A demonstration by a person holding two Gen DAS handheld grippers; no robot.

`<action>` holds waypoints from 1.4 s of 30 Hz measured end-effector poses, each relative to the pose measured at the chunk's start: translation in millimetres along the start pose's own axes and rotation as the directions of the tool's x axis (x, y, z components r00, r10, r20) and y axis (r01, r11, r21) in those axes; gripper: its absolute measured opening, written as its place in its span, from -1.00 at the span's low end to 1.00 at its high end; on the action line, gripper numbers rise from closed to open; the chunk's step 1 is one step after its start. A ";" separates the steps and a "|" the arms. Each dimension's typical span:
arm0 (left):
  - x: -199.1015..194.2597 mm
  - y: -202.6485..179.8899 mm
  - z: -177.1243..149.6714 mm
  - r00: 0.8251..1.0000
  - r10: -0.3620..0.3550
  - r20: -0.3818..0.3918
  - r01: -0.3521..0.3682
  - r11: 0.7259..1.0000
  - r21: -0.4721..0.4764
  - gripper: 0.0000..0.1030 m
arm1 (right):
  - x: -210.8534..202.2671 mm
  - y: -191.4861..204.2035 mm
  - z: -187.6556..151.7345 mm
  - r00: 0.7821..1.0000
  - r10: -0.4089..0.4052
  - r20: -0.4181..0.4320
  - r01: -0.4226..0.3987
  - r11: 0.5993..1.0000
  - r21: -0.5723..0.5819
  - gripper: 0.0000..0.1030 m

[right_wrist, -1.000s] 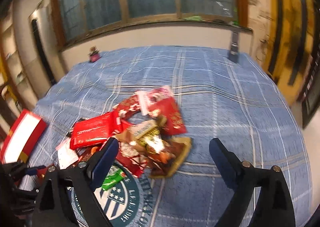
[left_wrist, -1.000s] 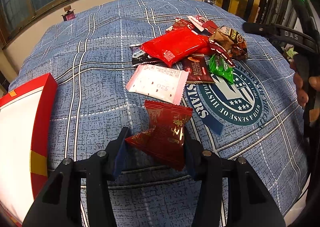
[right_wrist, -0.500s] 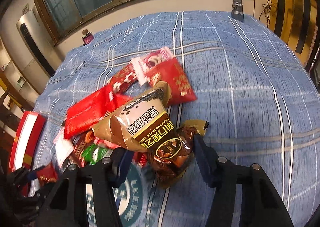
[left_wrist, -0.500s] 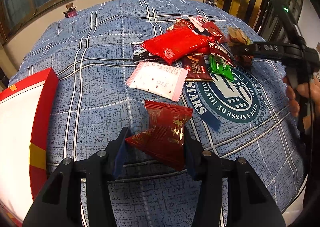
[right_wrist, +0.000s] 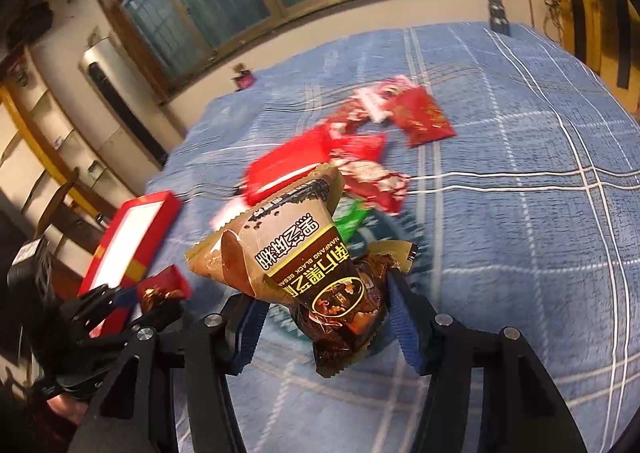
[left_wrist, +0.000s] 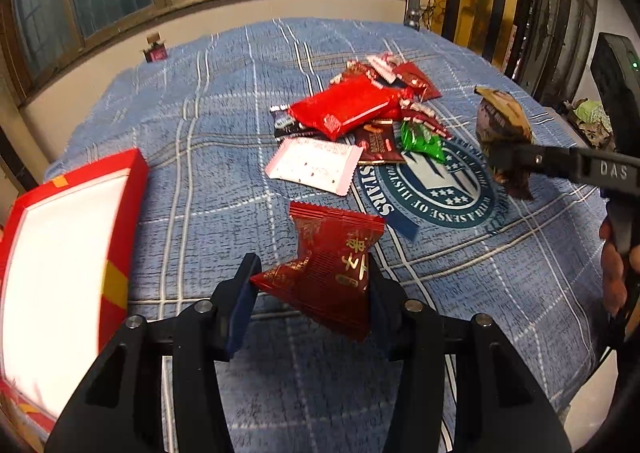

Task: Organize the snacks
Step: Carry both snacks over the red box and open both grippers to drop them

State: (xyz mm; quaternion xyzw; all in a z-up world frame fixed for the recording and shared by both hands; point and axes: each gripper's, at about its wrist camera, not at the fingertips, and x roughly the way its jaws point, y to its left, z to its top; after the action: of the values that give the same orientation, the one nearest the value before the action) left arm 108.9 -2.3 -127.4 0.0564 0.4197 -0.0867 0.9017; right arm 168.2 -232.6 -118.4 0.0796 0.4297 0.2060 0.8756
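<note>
My left gripper (left_wrist: 310, 285) is shut on a dark red snack packet (left_wrist: 330, 273) and holds it above the blue cloth. My right gripper (right_wrist: 324, 313) is shut on a brown and gold sesame snack packet (right_wrist: 308, 257), lifted off the pile; it also shows in the left wrist view (left_wrist: 504, 133). A pile of snacks lies mid-table: a large red packet (left_wrist: 344, 107), a pink-white packet (left_wrist: 314, 165), a green packet (left_wrist: 422, 139). A red box with a white inside (left_wrist: 60, 253) sits at the left; it also shows in the right wrist view (right_wrist: 132, 237).
The blue plaid cloth (left_wrist: 200, 173) with a round emblem (left_wrist: 432, 193) covers the table. A small dark red object (left_wrist: 155, 51) stands at the far edge by the wall. A cylinder (left_wrist: 413, 11) stands at the far right corner.
My right gripper closed on the brown sesame packet and lifted it from the pile toward the left. My left gripper still holds the dark red packet, slightly shifted.
</note>
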 end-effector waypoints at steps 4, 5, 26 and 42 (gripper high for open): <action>-21.5 7.2 -4.1 0.999 0.016 0.046 -0.016 1.000 0.001 -0.07 | -5.8 30.1 -5.3 0.999 0.046 0.000 -0.046 0.998 -0.035 0.13; -25.8 10.3 -4.9 0.998 0.018 0.055 -0.018 1.000 -0.004 -0.07 | -5.6 39.1 -6.2 0.999 0.052 -0.001 -0.052 0.998 -0.048 0.13; -104.1 200.2 -65.9 0.913 0.406 0.033 -0.376 0.872 -0.312 0.00 | 91.9 271.6 -3.3 0.932 0.321 -0.169 -0.354 0.904 -0.240 0.18; -107.1 184.3 -67.1 0.934 0.343 0.096 -0.293 0.893 -0.343 0.46 | 55.1 190.3 -6.7 0.975 0.216 -0.049 -0.222 0.954 -0.203 0.34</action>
State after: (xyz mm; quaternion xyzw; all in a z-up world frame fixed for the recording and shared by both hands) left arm 28.5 201.5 -82.9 -0.0307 0.3422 0.1281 0.9303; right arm 137.5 -37.5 -102.0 0.0324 0.4061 0.3463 0.8451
